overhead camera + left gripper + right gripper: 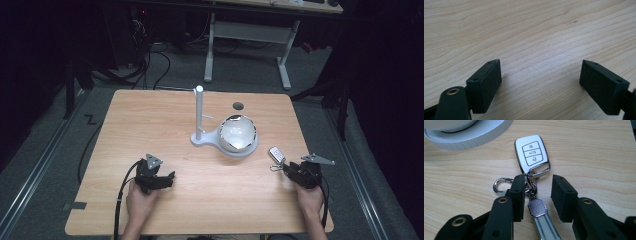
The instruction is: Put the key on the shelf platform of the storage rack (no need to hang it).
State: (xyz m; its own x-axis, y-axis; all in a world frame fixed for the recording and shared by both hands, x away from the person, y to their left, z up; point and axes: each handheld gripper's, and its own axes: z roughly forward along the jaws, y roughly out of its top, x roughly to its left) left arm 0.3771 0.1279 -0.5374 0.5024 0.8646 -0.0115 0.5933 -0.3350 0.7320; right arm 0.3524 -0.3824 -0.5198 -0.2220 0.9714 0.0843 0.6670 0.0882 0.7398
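1. Wooden table (pixel 150 115) from the high view: a car key (pixel 275 154) lies near its right edge, just ahead of the right gripper (pixel 286 167).
2. Left gripper view: the left gripper (pixel 540 75) gapes wide over bare wood, holding nothing.
3. Right gripper view: half-parted jaws straddle the key's strap (pixel 537 208) without pinching it.

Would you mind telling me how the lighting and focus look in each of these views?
High view: the table is evenly lit, its surroundings nearly black, and the bowl glares white. Left gripper view: sharp wood grain with a soft sheen between the jaws. Right gripper view: the car key is crisp with glossy highlights; the nearest jaw parts are slightly soft.
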